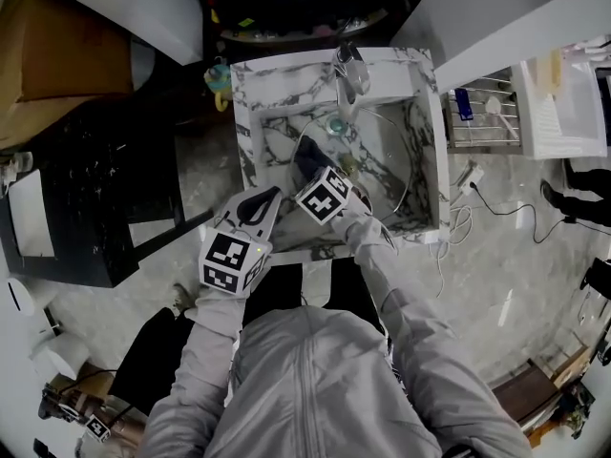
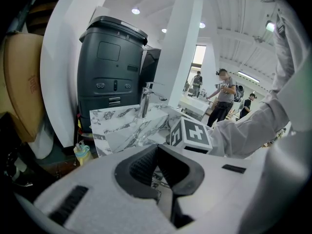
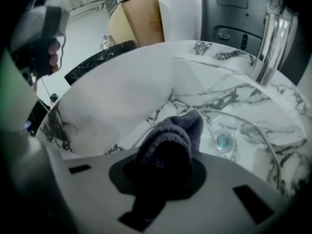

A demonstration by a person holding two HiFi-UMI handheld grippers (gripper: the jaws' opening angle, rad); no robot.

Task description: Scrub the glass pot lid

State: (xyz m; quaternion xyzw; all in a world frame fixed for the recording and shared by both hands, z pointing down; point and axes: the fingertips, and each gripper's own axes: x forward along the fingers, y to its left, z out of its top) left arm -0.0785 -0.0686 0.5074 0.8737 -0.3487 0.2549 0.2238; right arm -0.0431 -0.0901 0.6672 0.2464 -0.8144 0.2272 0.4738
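1. the glass lid lies in the marble sink, its teal knob facing up, just below the faucet.
2. the right gripper reaches into the sink from the front; its jaws are clamped on a dark cloth.
3. in the right gripper view the cloth bulges out past the right gripper, and its tip overlaps the left rim of the lid. i cannot tell whether it presses on the glass.
4. in that view the knob sits just right of the cloth, with the faucet rising behind it at the far edge of the sink.
5. the left gripper hovers at the sink's front left corner, outside the basin and apart from the lid.
6. in the left gripper view the left gripper has its dark pads brought together at the tips, with nothing between them.
7. that view faces the sink and the right gripper's marker cube.
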